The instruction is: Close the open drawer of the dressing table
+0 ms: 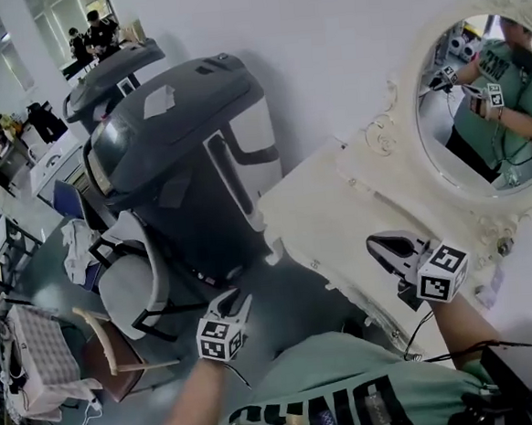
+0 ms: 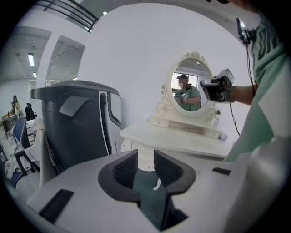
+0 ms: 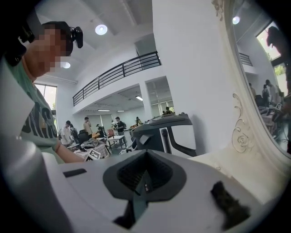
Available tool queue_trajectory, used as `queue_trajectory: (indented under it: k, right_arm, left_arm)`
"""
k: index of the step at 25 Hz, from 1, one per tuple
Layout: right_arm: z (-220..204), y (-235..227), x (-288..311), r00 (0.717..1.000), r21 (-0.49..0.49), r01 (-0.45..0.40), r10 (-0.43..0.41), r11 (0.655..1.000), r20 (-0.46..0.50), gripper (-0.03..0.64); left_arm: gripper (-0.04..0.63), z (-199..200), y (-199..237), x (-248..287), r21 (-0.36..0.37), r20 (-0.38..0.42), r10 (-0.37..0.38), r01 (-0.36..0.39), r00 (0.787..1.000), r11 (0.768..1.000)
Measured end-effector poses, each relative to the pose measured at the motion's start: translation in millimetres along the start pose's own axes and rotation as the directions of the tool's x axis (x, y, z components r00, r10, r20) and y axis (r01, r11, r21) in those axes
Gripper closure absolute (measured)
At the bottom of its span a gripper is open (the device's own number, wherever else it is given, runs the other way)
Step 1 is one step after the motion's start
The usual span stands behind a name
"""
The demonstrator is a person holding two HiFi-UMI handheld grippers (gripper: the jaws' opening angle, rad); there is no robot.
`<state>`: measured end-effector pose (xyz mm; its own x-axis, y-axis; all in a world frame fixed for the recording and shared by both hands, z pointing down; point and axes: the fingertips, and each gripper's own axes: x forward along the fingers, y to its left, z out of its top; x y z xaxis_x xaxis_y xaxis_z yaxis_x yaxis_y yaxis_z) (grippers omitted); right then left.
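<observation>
The cream dressing table (image 1: 321, 212) with its oval mirror (image 1: 486, 98) stands at the right against the white wall. No open drawer shows in any view. My left gripper (image 1: 234, 301) hangs in the air left of the table's front. In the left gripper view its jaws (image 2: 145, 158) stand apart with nothing between them, and they point at the dressing table (image 2: 182, 139) and the mirror (image 2: 191, 88). My right gripper (image 1: 380, 242) hovers over the table top, near the mirror's base. In the right gripper view its jaws (image 3: 144, 159) are together and empty.
A big dark grey machine (image 1: 188, 149) stands close to the table's left side; it also shows as a grey machine (image 2: 72, 123) in the left gripper view. Chairs and cluttered desks (image 1: 39, 353) fill the far left. People stand in the hall behind (image 3: 86, 127).
</observation>
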<state>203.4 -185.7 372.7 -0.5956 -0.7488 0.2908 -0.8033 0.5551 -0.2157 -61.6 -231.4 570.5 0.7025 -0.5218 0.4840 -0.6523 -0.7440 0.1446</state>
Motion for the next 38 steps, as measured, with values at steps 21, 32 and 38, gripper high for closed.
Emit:
queue_trajectory:
  k: [21, 32, 38]
  right_arm:
    - [37, -11, -137, 0.951, -0.005, 0.261, -0.256, 0.965, 0.171, 0.606]
    - [19, -67, -233, 0.917, -0.049, 0.368, -0.354, 0.928, 0.185, 0.606]
    - [-1, -93, -256, 0.877, 0.036, 0.447, -0.446, 0.894, 0.177, 0.606]
  left_arm:
    - [0.585, 162, -94, -6, 0.115, 0.239, -0.248, 0.226, 0.939, 0.967]
    - [0.586, 229, -227, 77, 0.2, 0.256, -0.447, 0.405, 0.857, 0.892]
    - [0.586, 255, -268, 115, 0.27, 0.193, -0.573, 0.518, 0.797, 0.812]
